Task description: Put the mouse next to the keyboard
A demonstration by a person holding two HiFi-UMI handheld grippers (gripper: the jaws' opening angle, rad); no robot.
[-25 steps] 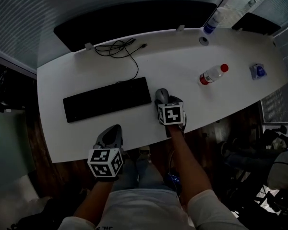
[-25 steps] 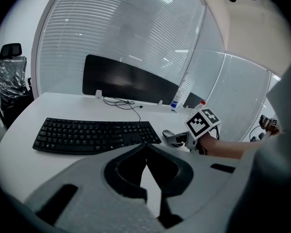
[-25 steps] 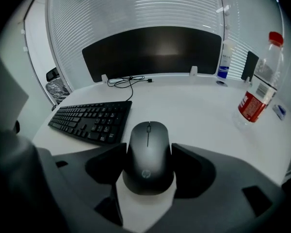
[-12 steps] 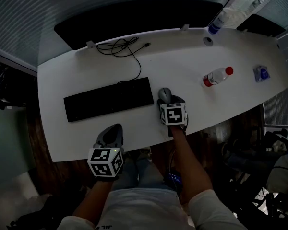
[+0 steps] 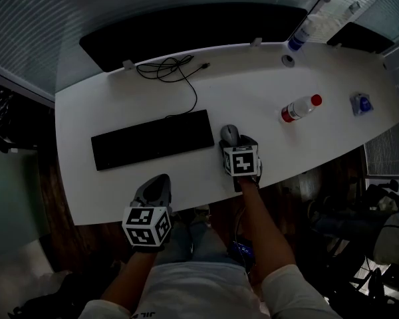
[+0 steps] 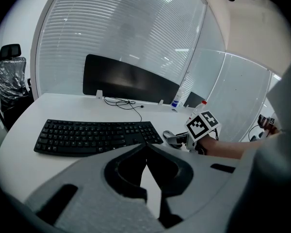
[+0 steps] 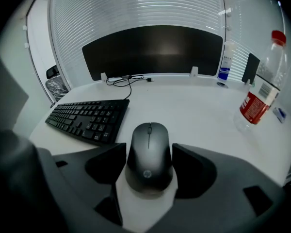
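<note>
Right hand-held gripper (image 5: 231,140) clamps the mouse (image 5: 229,132) by the keyboard's (image 5: 153,139) three o'clock edge. Left hand-held gripper (image 5: 162,178), closed on nothing, at the surface's (image 5: 253,92) six o'clock edge.

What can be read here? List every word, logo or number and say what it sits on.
"hp": faint round logo on the mouse.
Bottle label: there is print, but it is too small to read.
Keyboard key legends: too small to read.

mouse (image 5: 230,133) just beside keyboard (image 5: 153,139) right end | right gripper (image 5: 233,143) at mouse
</note>
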